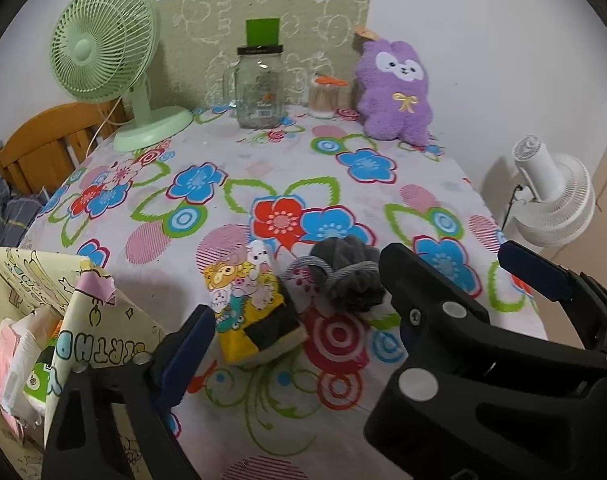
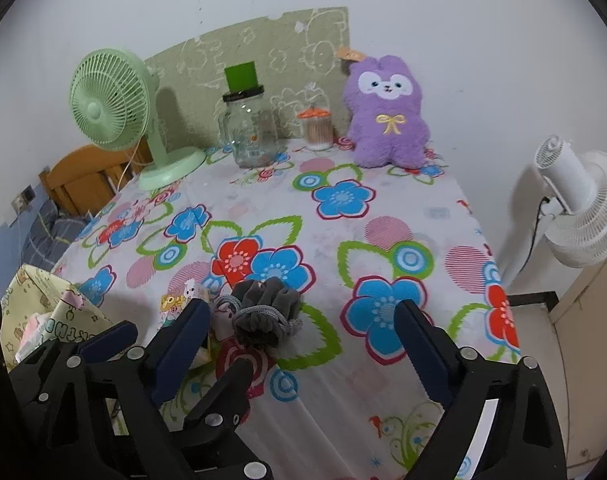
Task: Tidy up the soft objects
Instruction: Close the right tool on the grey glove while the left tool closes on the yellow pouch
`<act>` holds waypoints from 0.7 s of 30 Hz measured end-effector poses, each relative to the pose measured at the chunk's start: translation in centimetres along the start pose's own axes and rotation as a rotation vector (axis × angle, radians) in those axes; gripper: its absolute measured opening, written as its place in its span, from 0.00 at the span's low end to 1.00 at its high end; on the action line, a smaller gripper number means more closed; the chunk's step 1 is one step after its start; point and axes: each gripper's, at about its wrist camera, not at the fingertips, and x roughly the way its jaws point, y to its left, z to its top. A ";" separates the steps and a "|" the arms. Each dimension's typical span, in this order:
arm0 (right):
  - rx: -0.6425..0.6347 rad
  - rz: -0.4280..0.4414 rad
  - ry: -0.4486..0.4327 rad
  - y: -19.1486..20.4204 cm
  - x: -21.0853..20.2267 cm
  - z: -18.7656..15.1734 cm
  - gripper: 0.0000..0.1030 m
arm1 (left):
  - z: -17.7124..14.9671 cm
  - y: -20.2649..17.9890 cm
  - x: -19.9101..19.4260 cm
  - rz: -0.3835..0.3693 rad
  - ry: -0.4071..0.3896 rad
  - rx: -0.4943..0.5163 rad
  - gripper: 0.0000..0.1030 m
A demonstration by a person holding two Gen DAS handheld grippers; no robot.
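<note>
My left gripper [image 1: 299,340] stands wide with nothing clamped; the yellow cartoon pouch [image 1: 251,304] lies between its fingers, lower centre of the left view. My right gripper [image 2: 303,320] is also wide and empty, with the grey drawstring bundle [image 2: 263,312] on the cloth between its fingers, touching the pouch. The table carries a flowered tablecloth [image 2: 343,220]. Along its far edge, against a pale wall: green fan [image 2: 111,104] upper left, glass jar [image 2: 251,132], toothpick holder [image 2: 317,128], purple plush [image 2: 387,116]. A white fan [image 2: 583,208] stands at right. A patterned gift bag [image 1: 63,320] sits lower left.
</note>
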 end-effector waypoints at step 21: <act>-0.061 0.113 0.171 1.2 6.2 -0.2 0.46 | -0.2 1.2 3.2 0.045 0.070 -0.021 0.86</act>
